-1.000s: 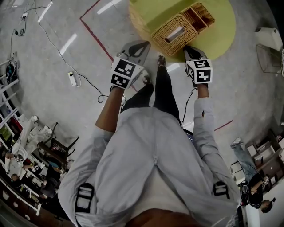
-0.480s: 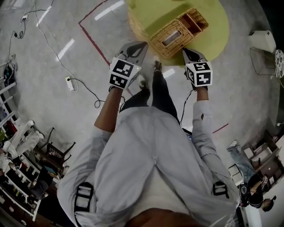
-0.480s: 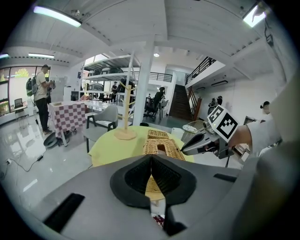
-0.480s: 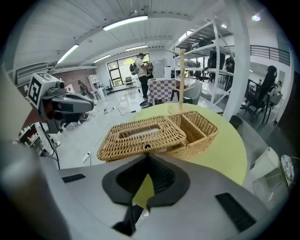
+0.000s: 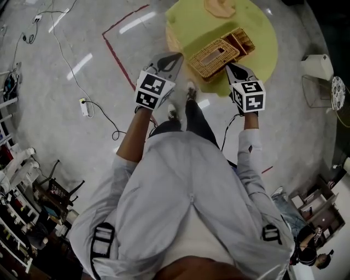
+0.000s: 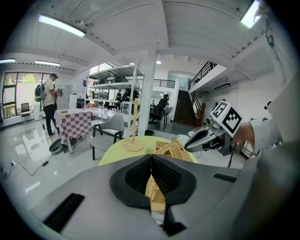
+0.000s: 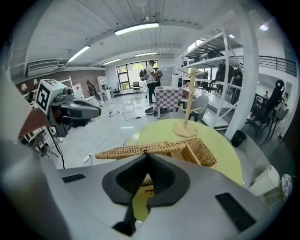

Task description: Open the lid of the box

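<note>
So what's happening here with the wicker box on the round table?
A person works two handheld grippers at a wicker box on the yellow-green table. The right gripper, whose jaws have just been closing, pinches the near edge of the lid, which looks partly raised. The left gripper has its jaws together at the lid's other end; whether it actually grips there is unclear.

A wooden stand sits at the far edge of your yellow worktop. Left of that worktop, red tape and a power strip lie on the floor.
</note>
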A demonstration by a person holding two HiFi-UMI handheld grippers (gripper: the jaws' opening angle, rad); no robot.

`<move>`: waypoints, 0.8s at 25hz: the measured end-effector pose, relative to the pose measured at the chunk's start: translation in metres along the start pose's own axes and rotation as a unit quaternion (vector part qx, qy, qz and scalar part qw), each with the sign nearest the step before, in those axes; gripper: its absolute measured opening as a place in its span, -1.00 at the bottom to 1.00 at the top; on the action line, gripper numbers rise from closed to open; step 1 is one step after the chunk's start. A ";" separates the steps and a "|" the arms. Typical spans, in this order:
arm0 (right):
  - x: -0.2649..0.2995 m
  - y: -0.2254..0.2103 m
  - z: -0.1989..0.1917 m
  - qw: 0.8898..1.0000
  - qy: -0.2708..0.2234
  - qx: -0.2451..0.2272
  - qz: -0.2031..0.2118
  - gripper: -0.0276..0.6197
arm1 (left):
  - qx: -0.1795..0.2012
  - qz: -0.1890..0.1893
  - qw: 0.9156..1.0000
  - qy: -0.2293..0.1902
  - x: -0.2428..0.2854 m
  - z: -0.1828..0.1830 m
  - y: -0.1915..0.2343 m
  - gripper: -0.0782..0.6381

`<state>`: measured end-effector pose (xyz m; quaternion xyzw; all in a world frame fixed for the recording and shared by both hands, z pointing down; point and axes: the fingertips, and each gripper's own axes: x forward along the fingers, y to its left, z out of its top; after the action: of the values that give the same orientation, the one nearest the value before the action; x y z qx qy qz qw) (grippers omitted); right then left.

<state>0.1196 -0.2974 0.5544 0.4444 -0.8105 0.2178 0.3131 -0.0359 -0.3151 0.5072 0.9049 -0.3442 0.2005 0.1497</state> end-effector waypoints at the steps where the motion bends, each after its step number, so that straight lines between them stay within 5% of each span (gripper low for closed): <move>1: 0.001 0.001 0.007 1.000 -0.004 -0.002 0.004 -0.81 | -0.002 0.004 1.000 -0.001 -0.001 0.001 0.004 -0.70; 20: 0.082 0.009 0.121 0.991 -0.009 -0.089 0.095 -0.81 | -0.062 0.103 0.993 -0.009 -0.007 0.010 0.082 -0.70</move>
<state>0.0406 -0.4168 0.5252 0.3380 -0.8678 0.1694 0.3223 -0.0936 -0.3740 0.5065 0.8556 -0.4486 0.1847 0.1805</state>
